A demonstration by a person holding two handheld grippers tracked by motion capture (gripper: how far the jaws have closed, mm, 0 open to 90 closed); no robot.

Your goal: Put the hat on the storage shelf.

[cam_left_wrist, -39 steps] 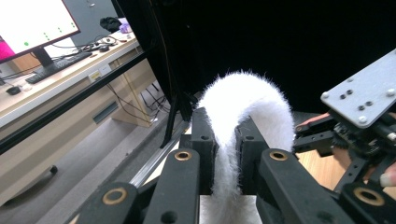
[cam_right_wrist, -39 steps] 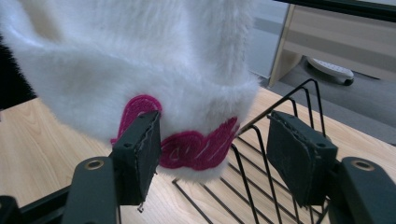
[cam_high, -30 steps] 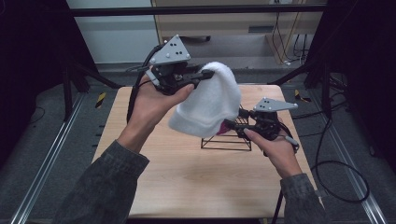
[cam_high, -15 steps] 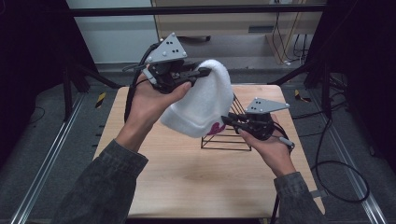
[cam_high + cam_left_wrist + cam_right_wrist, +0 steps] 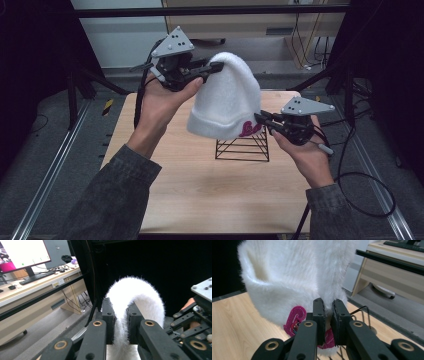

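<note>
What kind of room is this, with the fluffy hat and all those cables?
Probably a lab or workshop set up for recording. A pale wooden table stands inside a dark metal frame, black cables trail across the grey floor, and a lit computer monitor sits on a long desk nearby.

You've got the hat (image 5: pixel 227 100) up over the table (image 5: pixel 200 185), wire stand (image 5: pixel 243 149) right below it, left gripper (image 5: pixel 216 66) at its top, right gripper (image 5: pixel 261 119) at its rim.

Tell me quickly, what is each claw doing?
Left claw: shut on the top of the fluffy white knit hat.
Right claw: shut on its brim.
</note>
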